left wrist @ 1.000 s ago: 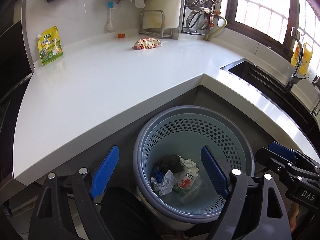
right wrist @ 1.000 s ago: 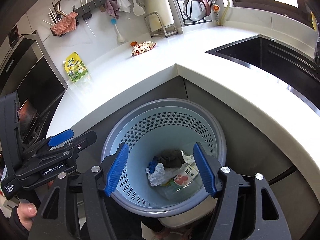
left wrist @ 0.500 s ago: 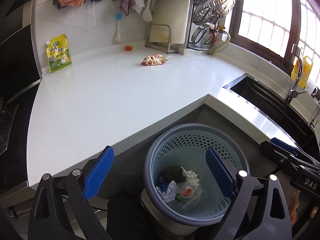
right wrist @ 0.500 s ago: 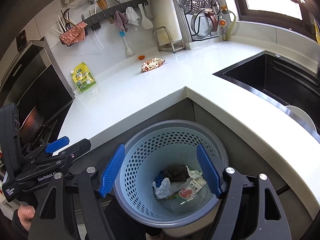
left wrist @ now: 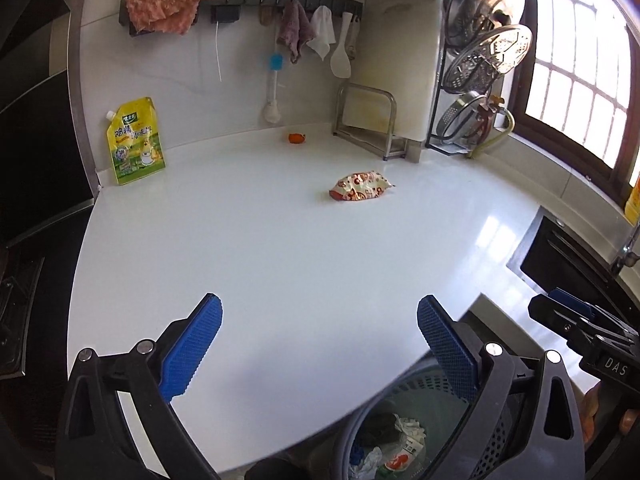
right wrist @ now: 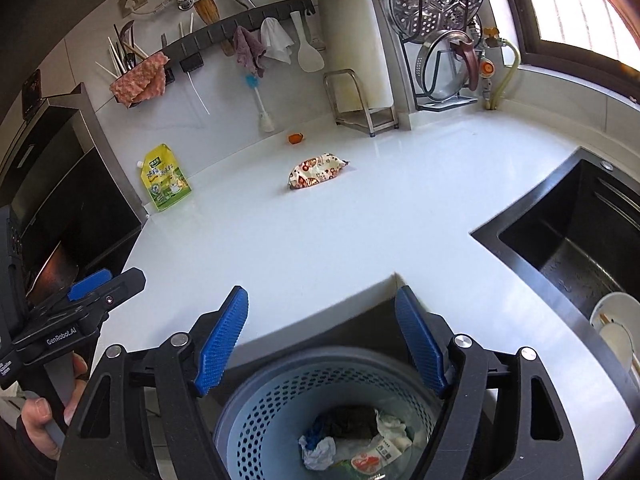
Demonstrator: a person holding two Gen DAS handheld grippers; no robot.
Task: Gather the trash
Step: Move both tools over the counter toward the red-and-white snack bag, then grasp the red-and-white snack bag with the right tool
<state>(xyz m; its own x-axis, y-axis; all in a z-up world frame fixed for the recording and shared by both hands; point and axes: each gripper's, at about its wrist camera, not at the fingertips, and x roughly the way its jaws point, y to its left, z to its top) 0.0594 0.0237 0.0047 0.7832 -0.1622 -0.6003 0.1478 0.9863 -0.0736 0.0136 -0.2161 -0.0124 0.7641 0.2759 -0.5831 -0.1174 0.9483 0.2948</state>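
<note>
Both tools up over the tabletop, nothing grabbed

We've got the left tool [left wrist: 318, 334] and the right tool [right wrist: 322, 334] both spread wide and empty above the front edge of the white tabletop [left wrist: 280, 248]. The snack wrapper [left wrist: 360, 186] lies toward the back of the tabletop, near the cutting board rack [left wrist: 370, 124], with a small orange scrap [left wrist: 296, 138] right at the back edge. The blue trash basket [right wrist: 272, 420] sits below the front edge, with crumpled trash inside.
</note>
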